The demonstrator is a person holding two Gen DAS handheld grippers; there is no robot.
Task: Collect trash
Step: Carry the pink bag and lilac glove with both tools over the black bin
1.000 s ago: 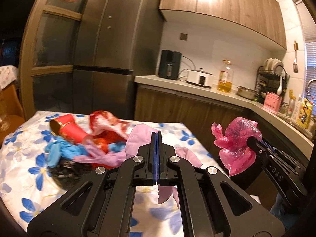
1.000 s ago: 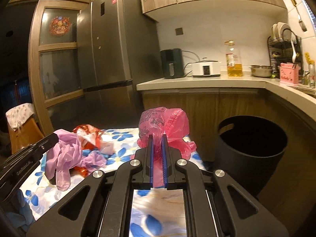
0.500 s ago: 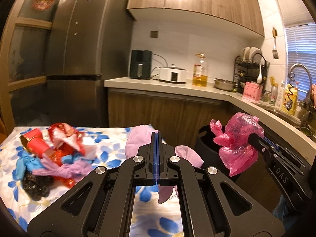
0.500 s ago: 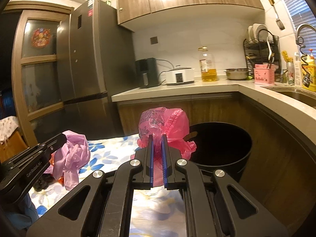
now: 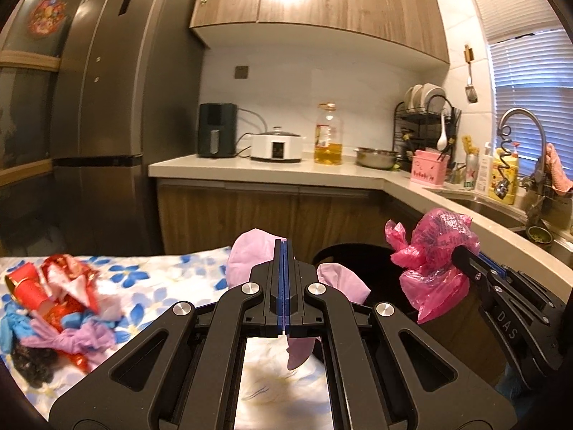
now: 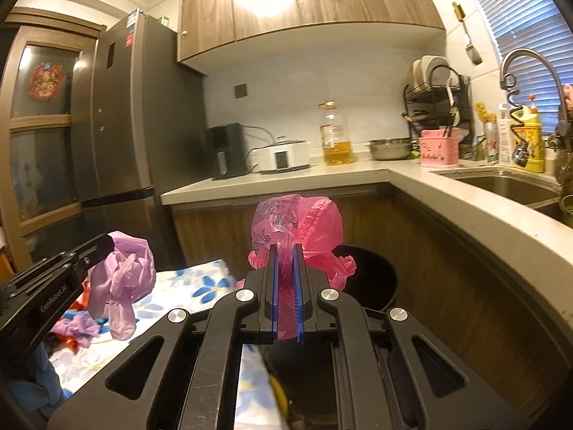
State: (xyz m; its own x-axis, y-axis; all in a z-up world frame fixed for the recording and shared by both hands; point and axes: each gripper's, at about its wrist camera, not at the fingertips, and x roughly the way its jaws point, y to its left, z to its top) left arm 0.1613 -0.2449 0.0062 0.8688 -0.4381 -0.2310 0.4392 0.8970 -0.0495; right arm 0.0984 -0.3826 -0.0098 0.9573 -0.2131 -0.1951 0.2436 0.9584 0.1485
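My left claw (image 5: 283, 251) clenches the purple glove (image 5: 247, 261); my right claw (image 6: 285, 258) clenches the pink bag (image 6: 297, 222). The black bin (image 6: 372, 279) waits at two o'clock; I'd centre both above it before letting go.

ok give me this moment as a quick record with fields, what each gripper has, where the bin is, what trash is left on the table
left gripper: shut on the purple glove, glove hanging off the table
right gripper: shut on the pink plastic bag, jaws slightly apart around it
bin: black bin on the floor between table edge and counter cabinets, just beyond the bag
left on table: red paper tube, red wrapper, blue glove, purple scrap, black clump
table: floral cloth
stage: both items carried, not yet dropped
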